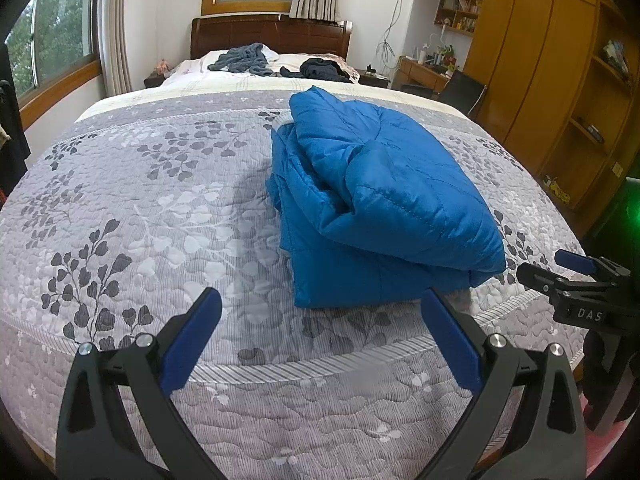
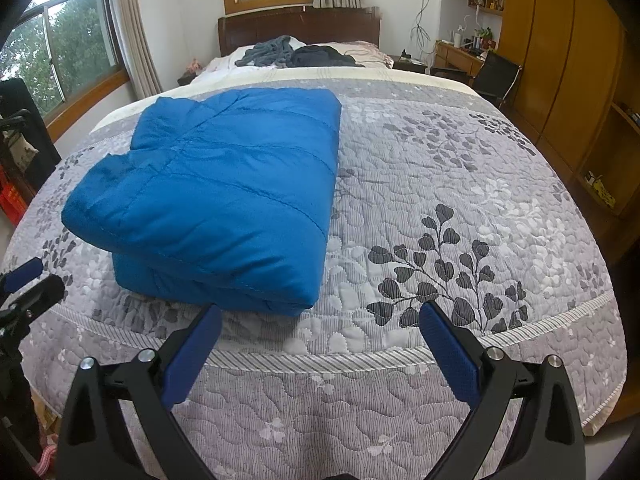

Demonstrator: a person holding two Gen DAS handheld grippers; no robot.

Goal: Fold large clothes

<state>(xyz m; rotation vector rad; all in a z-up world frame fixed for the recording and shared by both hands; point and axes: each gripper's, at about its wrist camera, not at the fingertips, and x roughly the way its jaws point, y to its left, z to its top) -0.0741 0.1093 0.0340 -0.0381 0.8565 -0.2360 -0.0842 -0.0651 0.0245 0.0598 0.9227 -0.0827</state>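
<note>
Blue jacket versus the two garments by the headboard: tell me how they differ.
The blue jacket is folded into a thick, squared stack; the grey garment and dark garment lie crumpled and unfolded. The jacket sits near the foot of the bed, the other two at the far end by the headboard. All three rest on the bed.

Soft daylight is coming in from the windows (image 1: 52, 40) on the left and behind the headboard, lighting the room evenly, no harsh glare. The blue jacket (image 1: 380, 200) is casting a faint shadow onto the quilt (image 1: 160, 208). Fisheye is bending the bed edges hard, corners are vignetting black, and a green glow is bleeding in at the left wrist view's right edge.
</note>
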